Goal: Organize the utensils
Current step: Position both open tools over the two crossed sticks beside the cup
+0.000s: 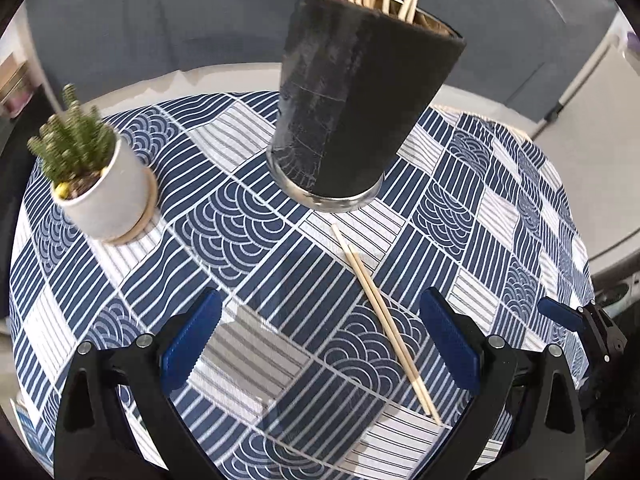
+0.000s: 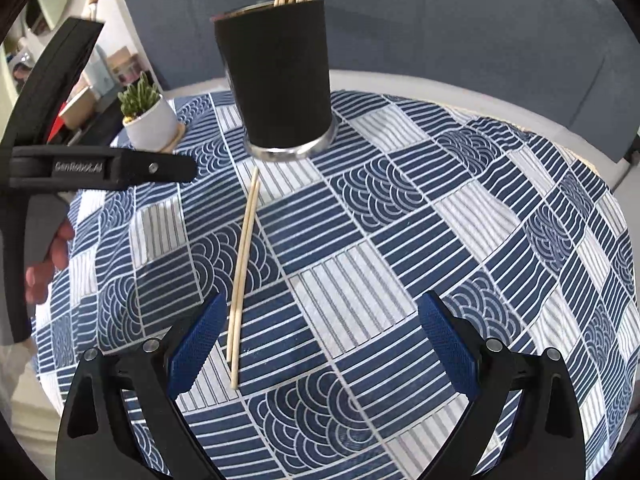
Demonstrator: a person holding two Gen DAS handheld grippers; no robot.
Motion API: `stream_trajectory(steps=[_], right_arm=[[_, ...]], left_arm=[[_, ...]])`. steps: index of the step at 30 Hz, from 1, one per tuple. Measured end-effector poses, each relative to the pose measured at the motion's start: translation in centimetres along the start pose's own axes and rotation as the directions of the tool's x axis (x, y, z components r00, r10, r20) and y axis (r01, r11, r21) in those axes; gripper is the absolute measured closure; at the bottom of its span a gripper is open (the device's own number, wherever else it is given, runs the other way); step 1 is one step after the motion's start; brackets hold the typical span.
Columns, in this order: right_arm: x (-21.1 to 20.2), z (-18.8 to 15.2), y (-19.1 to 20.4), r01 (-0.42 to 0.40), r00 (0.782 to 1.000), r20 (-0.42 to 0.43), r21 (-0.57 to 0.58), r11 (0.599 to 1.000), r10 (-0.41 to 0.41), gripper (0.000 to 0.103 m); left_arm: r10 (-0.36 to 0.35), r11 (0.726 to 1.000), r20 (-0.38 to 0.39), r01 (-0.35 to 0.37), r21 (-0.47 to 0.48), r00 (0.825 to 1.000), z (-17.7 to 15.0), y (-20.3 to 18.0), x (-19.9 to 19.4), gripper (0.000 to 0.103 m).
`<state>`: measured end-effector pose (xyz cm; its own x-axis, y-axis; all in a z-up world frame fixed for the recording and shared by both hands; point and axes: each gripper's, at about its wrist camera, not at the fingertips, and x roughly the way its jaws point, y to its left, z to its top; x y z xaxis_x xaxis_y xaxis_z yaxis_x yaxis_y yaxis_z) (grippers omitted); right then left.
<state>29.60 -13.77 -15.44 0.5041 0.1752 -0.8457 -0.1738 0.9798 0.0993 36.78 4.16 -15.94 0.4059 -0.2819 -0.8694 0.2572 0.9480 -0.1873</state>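
Chopsticks (image 1: 384, 322), 2 of them, lie side by side mid-frame on my patterned tablecloth (image 1: 256, 360), below the black holder (image 1: 356, 100). My left gripper (image 1: 320, 344) and right gripper (image 2: 320, 340) both hover spread, holding nothing.

Open right tongs (image 2: 320, 344) hover beside two chopsticks (image 2: 243, 276) near the black holder (image 2: 278, 76).

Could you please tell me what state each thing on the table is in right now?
Black utensil holder: upright, holding several chopsticks.
Pair of chopsticks: lying flat on the tablecloth, side by side, outside the holder.
Potted succulent: upright on its saucer.
Left tool: open, empty.
Right tool: open, empty.
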Motion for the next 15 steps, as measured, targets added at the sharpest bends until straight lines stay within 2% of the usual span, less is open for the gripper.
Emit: stream_trajectory(steps=[15], right_arm=[[3.7, -1.8, 1.6, 0.055, 0.997, -0.061, 0.049, 0.997, -0.052, 0.011]], left_arm=[[-0.029, 0.993, -0.097, 0.040, 0.109, 0.995, 0.7, -0.8, 4.7, 0.006]])
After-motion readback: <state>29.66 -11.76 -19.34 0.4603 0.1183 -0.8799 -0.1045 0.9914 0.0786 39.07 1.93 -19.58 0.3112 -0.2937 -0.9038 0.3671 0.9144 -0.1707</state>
